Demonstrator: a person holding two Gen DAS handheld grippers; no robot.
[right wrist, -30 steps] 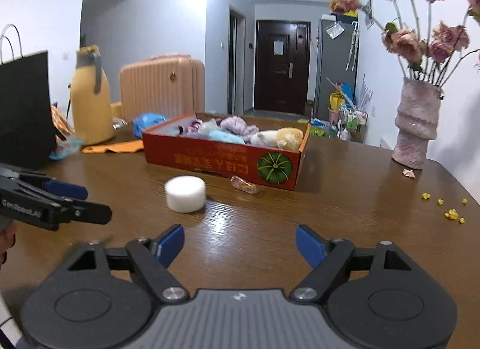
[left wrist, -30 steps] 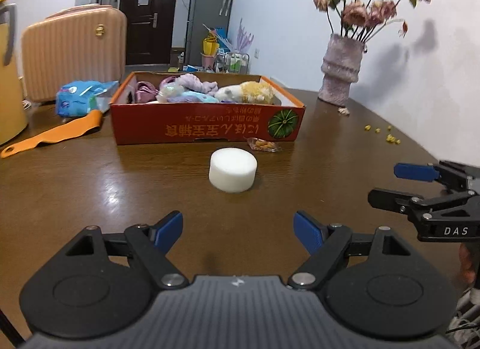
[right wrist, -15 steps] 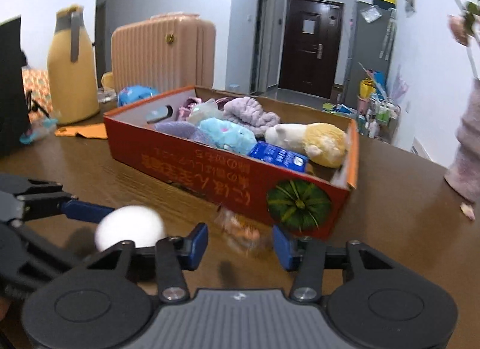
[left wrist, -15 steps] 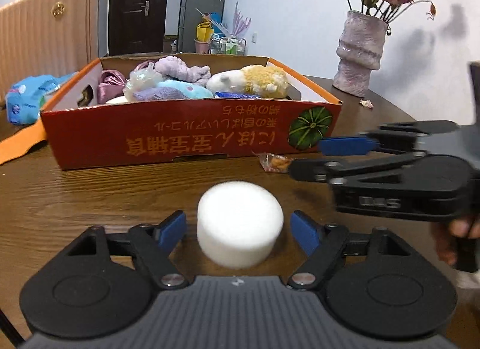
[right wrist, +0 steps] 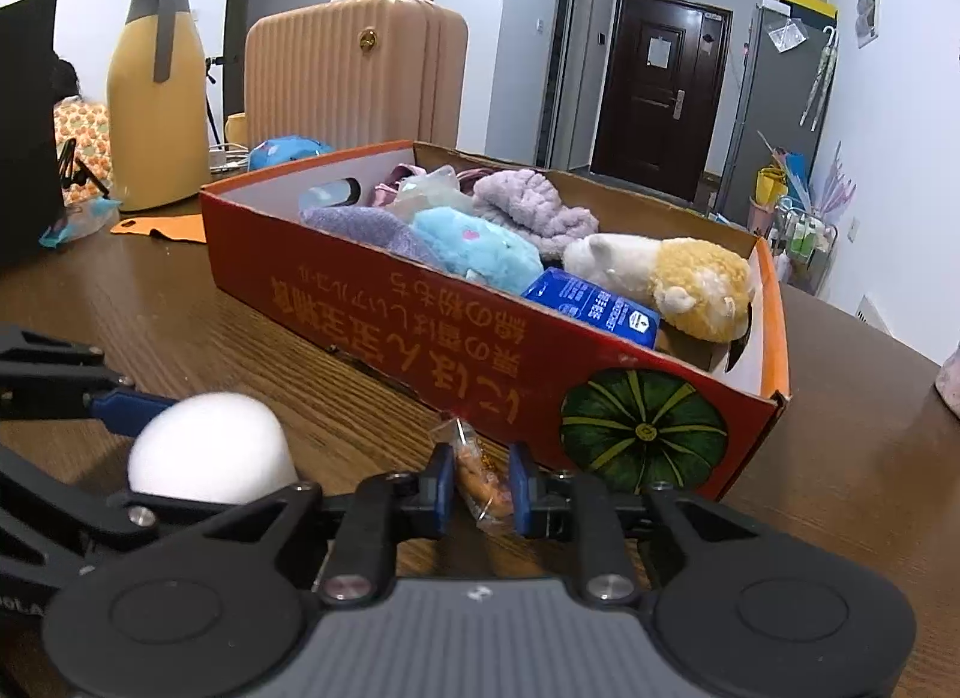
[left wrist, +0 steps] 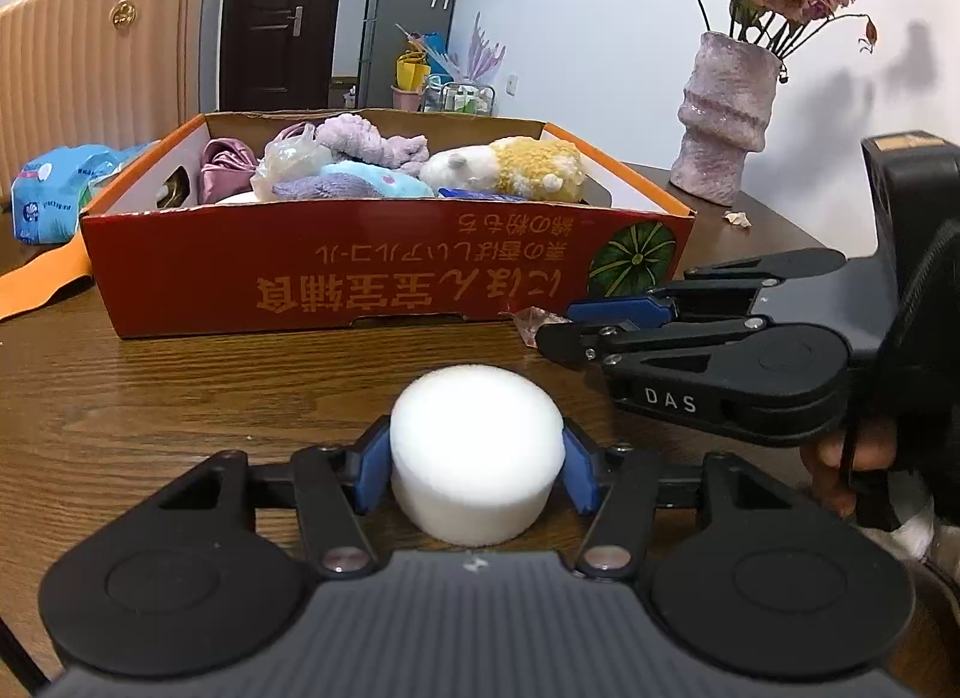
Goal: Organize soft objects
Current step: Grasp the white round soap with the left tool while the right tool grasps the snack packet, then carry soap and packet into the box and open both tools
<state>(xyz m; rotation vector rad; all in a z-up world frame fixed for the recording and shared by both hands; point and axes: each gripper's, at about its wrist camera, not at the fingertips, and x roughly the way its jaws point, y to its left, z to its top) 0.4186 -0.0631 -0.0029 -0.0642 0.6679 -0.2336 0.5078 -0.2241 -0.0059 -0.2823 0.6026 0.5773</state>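
The left tool (left wrist: pixel 477 470) pinches the foam puck (left wrist: pixel 475 449) on the surface (left wrist: pixel 180 398). The right tool (right wrist: pixel 478 485) pinches a snack packet (right wrist: pixel 480 476) beside the box (right wrist: pixel 480 350).

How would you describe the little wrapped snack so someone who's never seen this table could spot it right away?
Start at the orange cardboard box of plush toys on the wooden table. Go to its near corner, printed with a green pumpkin; just in front, the small clear-wrapped snack sits between the right gripper fingers. Unlike the plain white foam cylinder nearby, it is crinkly, transparent and orange inside.
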